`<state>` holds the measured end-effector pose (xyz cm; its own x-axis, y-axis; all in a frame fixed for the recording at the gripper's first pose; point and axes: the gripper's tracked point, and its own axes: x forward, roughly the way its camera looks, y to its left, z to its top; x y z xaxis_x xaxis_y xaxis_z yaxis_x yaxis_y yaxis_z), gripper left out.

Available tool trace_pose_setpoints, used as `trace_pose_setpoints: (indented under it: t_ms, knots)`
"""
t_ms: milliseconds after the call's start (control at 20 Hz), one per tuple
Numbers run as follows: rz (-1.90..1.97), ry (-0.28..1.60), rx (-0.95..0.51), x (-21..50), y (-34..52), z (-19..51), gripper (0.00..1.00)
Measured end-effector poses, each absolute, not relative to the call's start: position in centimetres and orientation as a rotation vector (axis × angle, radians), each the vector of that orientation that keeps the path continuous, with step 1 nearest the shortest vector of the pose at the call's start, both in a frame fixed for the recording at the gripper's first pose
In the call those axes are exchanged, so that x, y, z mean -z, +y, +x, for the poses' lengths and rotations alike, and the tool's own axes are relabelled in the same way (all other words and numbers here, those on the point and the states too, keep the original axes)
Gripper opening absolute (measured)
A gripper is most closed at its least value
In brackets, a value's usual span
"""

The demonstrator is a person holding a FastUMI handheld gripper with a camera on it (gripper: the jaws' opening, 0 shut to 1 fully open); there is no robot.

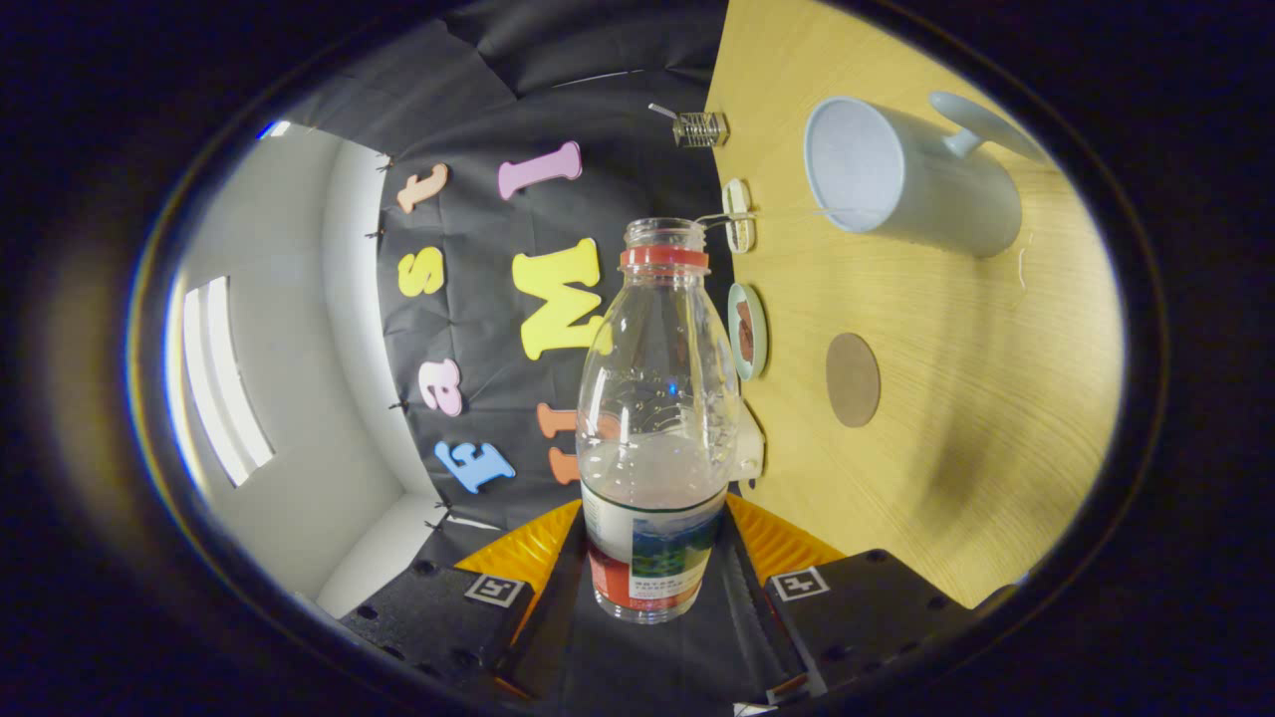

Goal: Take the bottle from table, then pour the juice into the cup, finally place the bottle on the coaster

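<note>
Clear uncapped bottle point(652, 418) held at lower centre, pinched between the fingers of the gripper point(652, 558), part filled with pale juice, round coaster point(853, 379) seen right of centre on the wooden bench point(956, 458), pale cup point(911, 179) shown at upper right

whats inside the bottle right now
The bottle, uncapped and held between the claw's fingers, has pale liquid filling its lower part; the upper part looks empty. The label hides the liquid lower down.
</note>
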<state>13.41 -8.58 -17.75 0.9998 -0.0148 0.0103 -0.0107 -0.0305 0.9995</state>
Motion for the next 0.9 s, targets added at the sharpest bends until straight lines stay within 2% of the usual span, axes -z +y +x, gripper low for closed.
trace_pose_setpoints:
  t_ms: [900]
  knots:
    - [1.654, -0.034, 0.003, 16.6, -9.0, 13.3, 0.75]
